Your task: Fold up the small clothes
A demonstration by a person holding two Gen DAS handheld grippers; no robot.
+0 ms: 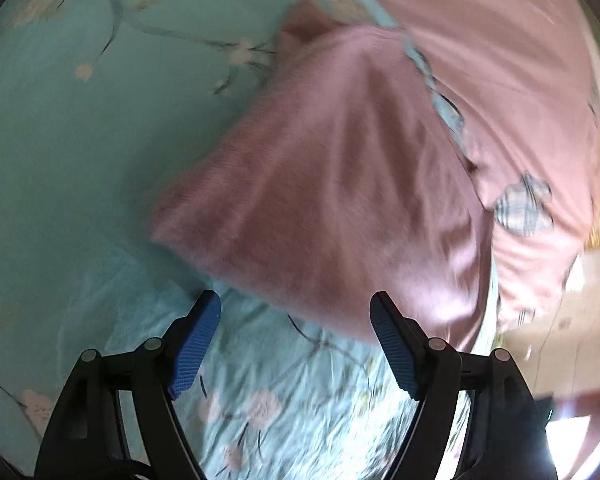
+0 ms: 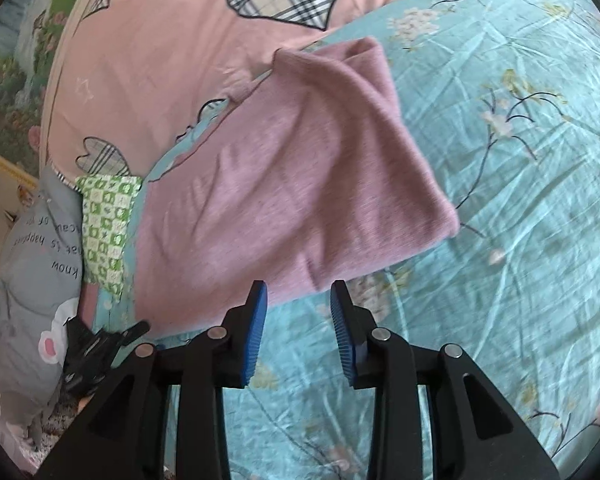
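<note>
Now, your left tool (image 1: 296,308) is open wide and holds nothing. Its blue pads (image 1: 194,346) hang over the sheet (image 1: 80,152), just short of the near edge of the cloth (image 1: 332,184). That view is a bit blurry. The cloth is purple and soft. It lies folded on the blue bed sheet with flowers on it. From the left tool, the cloth spreads up and to the right. Its far side runs up to the pink quilt (image 1: 512,60), and you cannot tell if they touch.

Your right tool (image 2: 299,294) is open too, but not as wide, and it holds nothing. Its fingers sit just in front of the near edge of the cloth (image 2: 284,184).

In the right view, going left to right, you first see a gray pillow (image 2: 28,280) with words on it. Next to it is a small green checked cloth (image 2: 106,228). A black clip thing (image 2: 96,348) lies low near the pillow. Then comes the purple cloth in the middle, with one corner sticking up at the top. The pink quilt (image 2: 160,40) with plaid hearts is behind it. The sheet (image 2: 520,200) fills the right side.
</note>
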